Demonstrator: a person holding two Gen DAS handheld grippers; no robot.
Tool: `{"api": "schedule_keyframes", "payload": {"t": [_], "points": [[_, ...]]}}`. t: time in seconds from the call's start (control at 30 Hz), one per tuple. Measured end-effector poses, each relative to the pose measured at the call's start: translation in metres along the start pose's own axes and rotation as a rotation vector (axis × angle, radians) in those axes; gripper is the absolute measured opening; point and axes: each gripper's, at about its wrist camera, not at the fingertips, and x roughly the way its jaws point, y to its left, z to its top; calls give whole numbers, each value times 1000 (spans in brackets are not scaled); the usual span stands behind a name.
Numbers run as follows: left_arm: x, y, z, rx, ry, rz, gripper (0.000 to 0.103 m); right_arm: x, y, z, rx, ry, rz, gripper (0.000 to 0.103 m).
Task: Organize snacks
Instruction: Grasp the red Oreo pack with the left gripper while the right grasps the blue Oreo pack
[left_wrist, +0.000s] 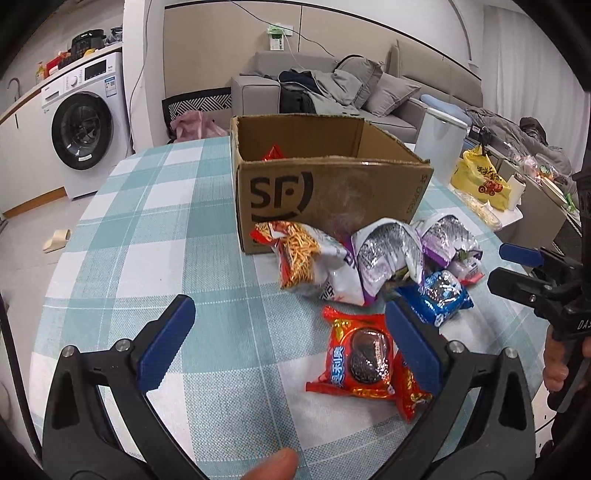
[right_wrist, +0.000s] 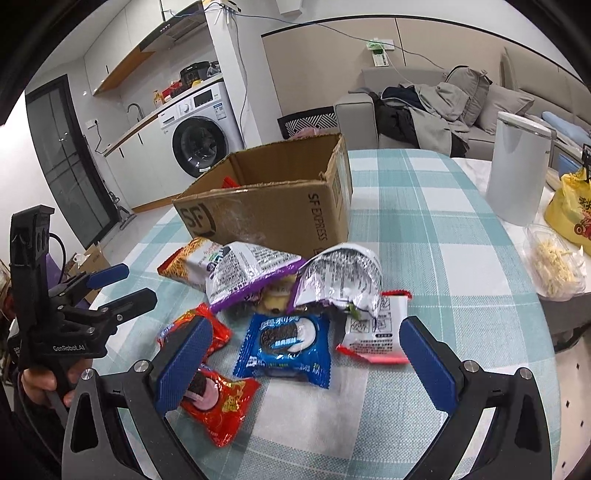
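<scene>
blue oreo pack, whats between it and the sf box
In the right wrist view, two crumpled silver-and-purple snack bags lie between the blue Oreo pack and the cardboard box.

Each hand-held gripper, left (left_wrist: 290, 330) and right (right_wrist: 306, 356), has black plastic arms, silver screws and blue ribbed finger pads (left_wrist: 168, 341). White "GenRobot.AI" lettering marks the left one. Bare skin shows on the fingers.
</scene>
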Motion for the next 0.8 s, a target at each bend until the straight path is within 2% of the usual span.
{"api": "schedule_keyframes", "payload": {"t": [0.4,0.67,0.8], "points": [[13,-2,-15,11,32,-8,103,23,10,-12,-25,80,60,102],[19,-4,-20,20,60,-29,103,40,13,-14,-28,122,73,89],[23,-5,-23,26,79,-44,102,40,16,-15,-38,124,84,89]]}}
